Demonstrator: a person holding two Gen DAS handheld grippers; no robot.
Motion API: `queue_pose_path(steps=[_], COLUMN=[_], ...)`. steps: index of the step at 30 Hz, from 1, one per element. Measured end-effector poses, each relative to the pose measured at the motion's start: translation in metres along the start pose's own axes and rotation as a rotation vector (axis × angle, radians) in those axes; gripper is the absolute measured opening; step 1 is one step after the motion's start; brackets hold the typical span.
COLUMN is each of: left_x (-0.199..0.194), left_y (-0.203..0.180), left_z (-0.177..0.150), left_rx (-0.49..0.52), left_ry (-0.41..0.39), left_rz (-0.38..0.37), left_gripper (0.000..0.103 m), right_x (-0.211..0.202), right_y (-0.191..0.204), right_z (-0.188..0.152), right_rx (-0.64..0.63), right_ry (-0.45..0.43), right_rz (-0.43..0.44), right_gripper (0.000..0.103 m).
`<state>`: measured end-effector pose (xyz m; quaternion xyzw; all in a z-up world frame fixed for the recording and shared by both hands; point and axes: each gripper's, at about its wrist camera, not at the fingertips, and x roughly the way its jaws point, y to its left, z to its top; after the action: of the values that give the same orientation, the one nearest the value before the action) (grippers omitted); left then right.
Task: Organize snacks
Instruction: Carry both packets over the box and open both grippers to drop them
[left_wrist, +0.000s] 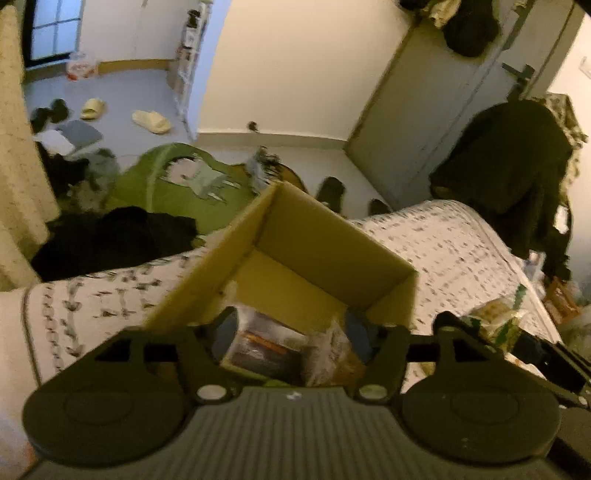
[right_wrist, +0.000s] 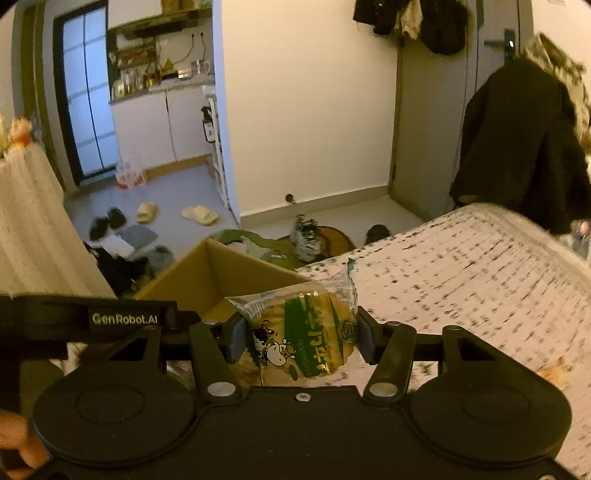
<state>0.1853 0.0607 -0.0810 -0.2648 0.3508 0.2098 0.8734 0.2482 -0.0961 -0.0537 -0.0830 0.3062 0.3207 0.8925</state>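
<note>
Fingers of the right gripper are being pressed against both sides of a round pastry in a clear wrapper, so that snack is being held partly open-jawed, just beside the near rim of the box. Fingers of the left gripper are being held apart over the box's interior with nothing clamped between them; the packets seen between them are lying below, inside the box.

Going from largest to smallest: a bed with a patterned cover is being used as the work surface. A cardboard box is standing open on it, near the bed's edge. Inside the box, a dark packet and a clear crinkled packet are already lying together at the near end, while the far half of the box floor is bare. In the left wrist view the held pastry is showing as a green and yellow shape at the right.

As a judgement, the task is partly done: at least two snacks are boxed, one more is being carried in, and whether others are waiting cannot be told.

"GenRobot.AI" is being shown in white on the other gripper's body in the right wrist view. Green wrapper lettering and a cartoon cow are visible, but the script is not being read reliably.
</note>
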Motion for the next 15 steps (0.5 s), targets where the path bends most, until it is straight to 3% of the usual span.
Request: queue_pose_path(steps=[5, 11, 14, 15], left_x=[-0.004, -0.013, -0.019, -0.022], left_y=[0.007, 0.016, 0.02, 0.02], left_z=[0.005, 0.009, 0.008, 0.007], left_rx=[-0.013, -0.021, -0.029, -0.024], left_ry=[-0.015, -0.009, 0.002, 0.0], left_rz=[0.024, 0.051, 0.052, 0.059], left_gripper=[0.071, 0.071, 0.071, 0.071], right_x=[-0.005, -0.008, -0.009, -0.008], right_y=[0.004, 0.001, 0.005, 0.006], right_z=[0.005, 0.013, 0.014, 0.014], right_rx=[0.017, 0.082, 0.059, 0.055], right_ry=[-0.041, -0.067, -0.083, -0.076], right_rz=[-0.002, 0.084, 0.071, 0.068], right_gripper=[0.056, 0.057, 0.062, 0.069])
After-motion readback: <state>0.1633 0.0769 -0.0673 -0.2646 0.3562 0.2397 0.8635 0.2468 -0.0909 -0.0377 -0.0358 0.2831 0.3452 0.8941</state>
